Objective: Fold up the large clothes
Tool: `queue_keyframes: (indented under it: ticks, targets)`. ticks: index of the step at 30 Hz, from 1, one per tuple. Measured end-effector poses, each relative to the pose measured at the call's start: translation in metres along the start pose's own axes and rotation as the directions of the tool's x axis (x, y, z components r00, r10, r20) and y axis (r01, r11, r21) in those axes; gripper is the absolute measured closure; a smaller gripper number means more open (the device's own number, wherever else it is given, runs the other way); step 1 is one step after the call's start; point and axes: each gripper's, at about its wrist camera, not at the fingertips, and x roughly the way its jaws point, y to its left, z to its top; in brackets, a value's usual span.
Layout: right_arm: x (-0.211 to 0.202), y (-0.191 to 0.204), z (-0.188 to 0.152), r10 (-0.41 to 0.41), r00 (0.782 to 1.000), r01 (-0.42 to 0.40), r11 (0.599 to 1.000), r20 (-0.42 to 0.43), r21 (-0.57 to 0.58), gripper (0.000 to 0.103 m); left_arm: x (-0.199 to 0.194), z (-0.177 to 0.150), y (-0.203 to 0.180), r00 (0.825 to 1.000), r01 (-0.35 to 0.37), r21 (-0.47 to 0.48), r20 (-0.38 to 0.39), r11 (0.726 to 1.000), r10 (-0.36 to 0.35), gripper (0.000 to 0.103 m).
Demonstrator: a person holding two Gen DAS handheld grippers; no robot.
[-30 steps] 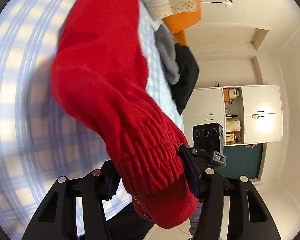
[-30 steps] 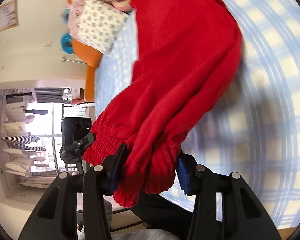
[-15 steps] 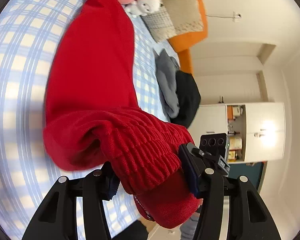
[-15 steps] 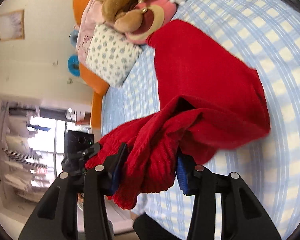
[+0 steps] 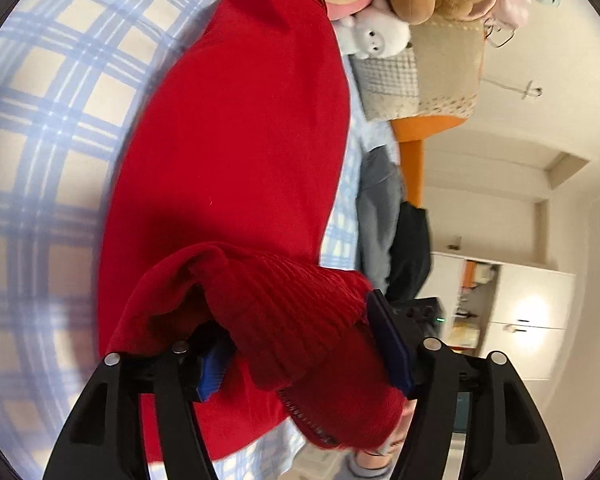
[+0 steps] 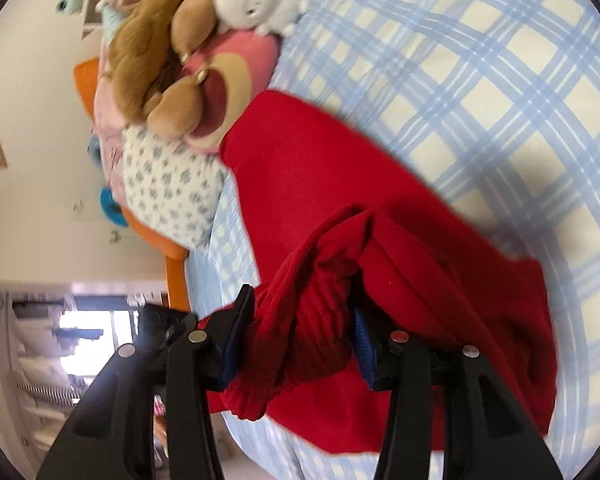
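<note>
Both tongs, left gripper (image 5: 300, 344) freshly widened round and right gripper (image 6: 296, 336) clamping the red knit garment's (image 5: 236, 152) ribbed hem, laid ahead on checked bedsheet (image 6: 480, 64): lower evenly, align edges, release together.

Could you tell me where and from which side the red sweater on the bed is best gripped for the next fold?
Probably at its thick ribbed hem, where the left gripper and right gripper already have the red sweater. The left jaws have just been opening, with the hem between them. That band bunches firmly, while the flat body lies spread on the checked sheet. Come from the bed's near edge, pointing toward the plush toys.
</note>
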Motion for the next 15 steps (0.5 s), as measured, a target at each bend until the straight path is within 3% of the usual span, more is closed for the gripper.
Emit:
queue_keyframes:
  ticks: [3, 6, 8, 11, 12, 15]
  targets:
    - [-0.001, -0.013, 0.009, -0.012, 0.998, 0.011, 1.0, 0.054, 0.022, 0.057, -0.007, -0.004, 0.004, 0.997, 0.082, 0.035, 0.005, 0.996, -0.082, 0.03]
    - [-0.003, -0.02, 0.016, -0.025, 0.996, 0.023, 1.0, 0.08, 0.018, 0.057, -0.033, -0.015, -0.006, 0.995, 0.037, 0.125, 0.091, 0.991, -0.048, 0.009]
    - [-0.003, -0.023, 0.018, -0.023, 0.995, 0.021, 1.0, 0.095, 0.02, 0.055, -0.05, -0.022, -0.014, 0.991, 0.039, 0.162, 0.123, 0.986, -0.06, 0.009]
    - [-0.005, -0.019, 0.018, 0.029, 0.993, -0.031, 0.999, 0.11, 0.016, 0.037, -0.07, -0.036, -0.033, 0.986, -0.05, 0.225, 0.166, 0.973, 0.013, 0.009]
    - [-0.009, -0.013, 0.017, 0.049, 0.992, -0.05, 0.999, 0.12, 0.006, 0.025, -0.075, -0.045, -0.042, 0.983, -0.102, 0.266, 0.175, 0.959, 0.055, 0.009]
    - [-0.033, 0.015, 0.011, 0.055, 0.983, -0.037, 0.994, 0.177, -0.103, 0.014, -0.073, -0.065, -0.064, 0.971, -0.211, 0.361, 0.184, 0.908, 0.152, 0.009]
